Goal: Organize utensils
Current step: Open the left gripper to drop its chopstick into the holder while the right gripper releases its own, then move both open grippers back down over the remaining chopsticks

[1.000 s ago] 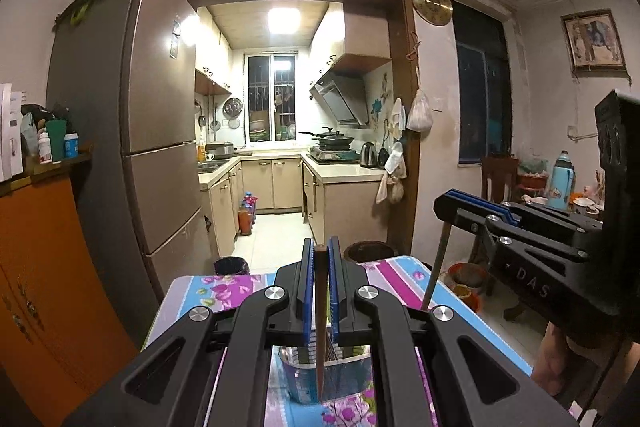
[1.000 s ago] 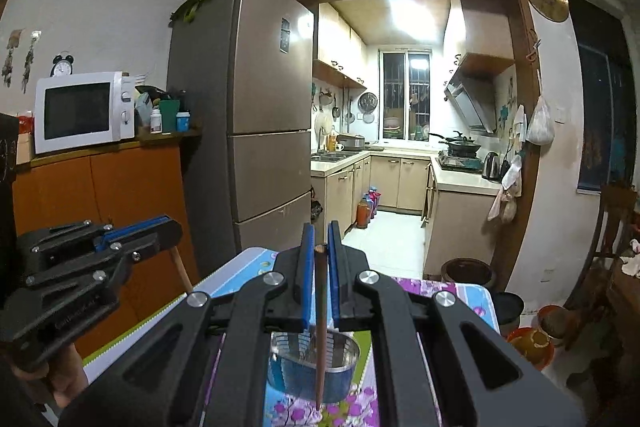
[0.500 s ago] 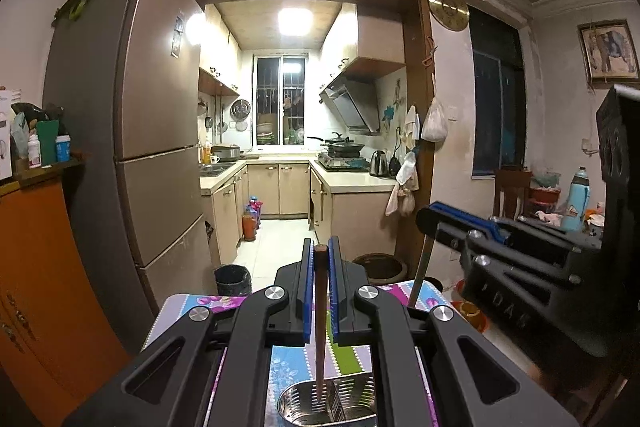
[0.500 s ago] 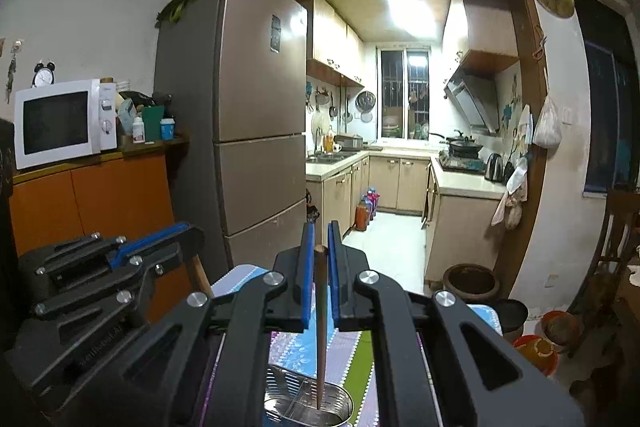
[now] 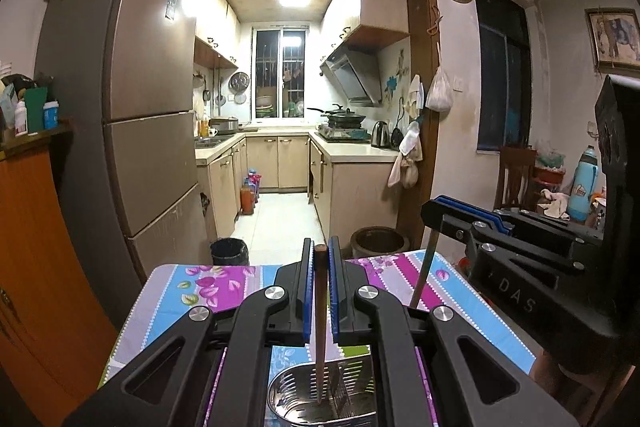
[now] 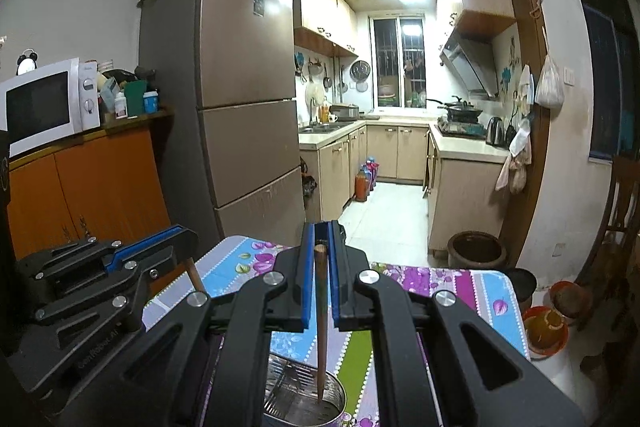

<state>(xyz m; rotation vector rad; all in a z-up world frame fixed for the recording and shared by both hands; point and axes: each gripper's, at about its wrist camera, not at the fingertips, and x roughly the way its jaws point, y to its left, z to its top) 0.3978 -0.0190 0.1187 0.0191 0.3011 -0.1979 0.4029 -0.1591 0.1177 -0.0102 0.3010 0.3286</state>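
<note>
Okay, you're clamping one brown wooden chopstick (image 5: pixel 320 311) in the left claw (image 5: pixel 320 259), another (image 6: pixel 320 319) in the right claw (image 6: pixel 320 247), both tips hanging over the perforated steel utensil holder (image 5: pixel 296 393) on the worktop (image 5: pixel 200 287); neither dropped yet.

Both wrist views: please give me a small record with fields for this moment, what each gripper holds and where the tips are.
left gripper: jaws shut on a brown chopstick
right gripper: jaws shut on a second chopstick
chopstick tips: both hang over the metal utensil holder
holder: perforated steel, on the table
table: floral striped cloth
contact with holder: cannot tell
</note>
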